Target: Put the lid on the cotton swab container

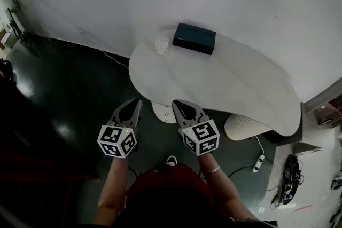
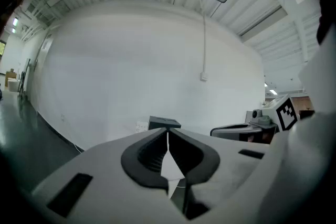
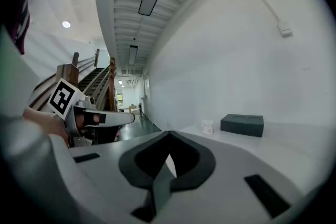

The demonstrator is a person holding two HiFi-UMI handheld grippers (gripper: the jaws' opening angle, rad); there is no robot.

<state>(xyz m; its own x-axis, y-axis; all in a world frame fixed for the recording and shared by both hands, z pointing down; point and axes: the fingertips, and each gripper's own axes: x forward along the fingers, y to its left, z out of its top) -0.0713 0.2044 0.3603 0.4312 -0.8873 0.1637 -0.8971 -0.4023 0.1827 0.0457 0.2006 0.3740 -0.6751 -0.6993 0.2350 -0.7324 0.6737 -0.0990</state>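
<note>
A small white cotton swab container [image 1: 162, 46] stands at the far left end of the white curved table [image 1: 224, 88], just left of a dark box [image 1: 194, 38]. I cannot make out a separate lid. Both grippers hang in front of the table's near edge, well short of the container. The left gripper [image 1: 138, 103] is shut and holds nothing, and so is the right gripper [image 1: 176, 104]. In the left gripper view the shut jaws [image 2: 168, 131] point at the dark box [image 2: 164, 123]. The right gripper view shows the container [image 3: 208, 126] and box [image 3: 242, 125] beyond its shut jaws [image 3: 169, 134].
A white wall rises behind the table. Below the table's near edge are its round base [image 1: 162, 113] and a ribbed white stool [image 1: 245, 127]. A power strip with cable [image 1: 258, 162] and shoes [image 1: 291, 171] lie on the dark floor at the right.
</note>
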